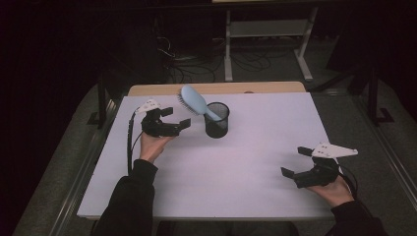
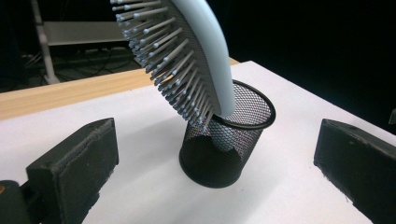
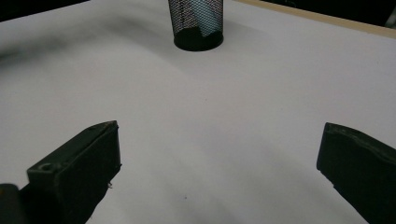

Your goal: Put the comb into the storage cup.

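A black mesh cup [image 1: 217, 120] stands upright near the middle back of the white table [image 1: 236, 167]. A light blue hairbrush [image 1: 193, 101] rests in it handle-down, its bristled head leaning out to the left. My left gripper [image 1: 176, 118] hovers open just left of the cup, empty. In the left gripper view the brush [image 2: 205, 60] and cup [image 2: 219, 154] sit between the wide-apart jaws. My right gripper [image 1: 295, 161] is open and empty at the front right. The right gripper view shows the cup [image 3: 196, 23] far ahead.
A wooden strip [image 1: 216, 88] runs along the table's back edge. Beyond it stand a white frame's legs [image 1: 228, 54] and loose cables [image 1: 187, 64] on the floor. Dark floor surrounds the table on both sides.
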Motion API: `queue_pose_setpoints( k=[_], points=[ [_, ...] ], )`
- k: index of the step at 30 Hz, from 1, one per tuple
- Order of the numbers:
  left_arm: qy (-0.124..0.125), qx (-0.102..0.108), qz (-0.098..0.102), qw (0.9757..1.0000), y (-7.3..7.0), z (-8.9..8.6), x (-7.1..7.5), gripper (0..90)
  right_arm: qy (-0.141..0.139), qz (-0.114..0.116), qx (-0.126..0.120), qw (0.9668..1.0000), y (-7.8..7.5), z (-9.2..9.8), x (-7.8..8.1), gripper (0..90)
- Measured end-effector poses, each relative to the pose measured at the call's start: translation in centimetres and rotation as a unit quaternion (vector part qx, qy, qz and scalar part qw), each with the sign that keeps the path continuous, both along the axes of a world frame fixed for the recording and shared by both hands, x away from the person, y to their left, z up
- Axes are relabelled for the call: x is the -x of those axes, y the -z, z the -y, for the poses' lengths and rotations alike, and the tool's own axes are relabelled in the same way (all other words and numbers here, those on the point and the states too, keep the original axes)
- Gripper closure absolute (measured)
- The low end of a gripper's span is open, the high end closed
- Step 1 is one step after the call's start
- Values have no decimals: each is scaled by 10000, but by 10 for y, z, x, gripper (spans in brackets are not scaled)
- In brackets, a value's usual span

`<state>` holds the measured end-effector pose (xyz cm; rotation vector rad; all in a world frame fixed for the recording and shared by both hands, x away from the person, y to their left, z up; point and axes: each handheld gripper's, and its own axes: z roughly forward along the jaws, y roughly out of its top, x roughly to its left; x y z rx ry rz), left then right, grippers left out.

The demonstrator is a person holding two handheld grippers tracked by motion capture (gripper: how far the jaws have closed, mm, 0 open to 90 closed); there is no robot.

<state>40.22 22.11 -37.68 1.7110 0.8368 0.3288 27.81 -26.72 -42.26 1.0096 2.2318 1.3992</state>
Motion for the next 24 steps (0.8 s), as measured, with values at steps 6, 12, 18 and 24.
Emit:
queue_pose_setpoints(
  k=[6, 12, 18, 24],
  points=[
    [30, -65, 10, 10000, -1, -7, 10, 0, -9, 4, 39, 10000, 0, -1, 0, 0],
    [2, -80, -4, 10000, -1, -17, 15, 0, -5, -6, 51, 10000, 1, -1, 0, 0],
    [-18, -88, -25, 10000, 1, -24, 21, 0, -12, -17, 56, 10000, 1, -1, 0, 0],
    [-3, -97, -66, 9999, 4, -31, 27, 0, -9, -3, 38, 10000, 1, 0, 0, 0]
  ],
)
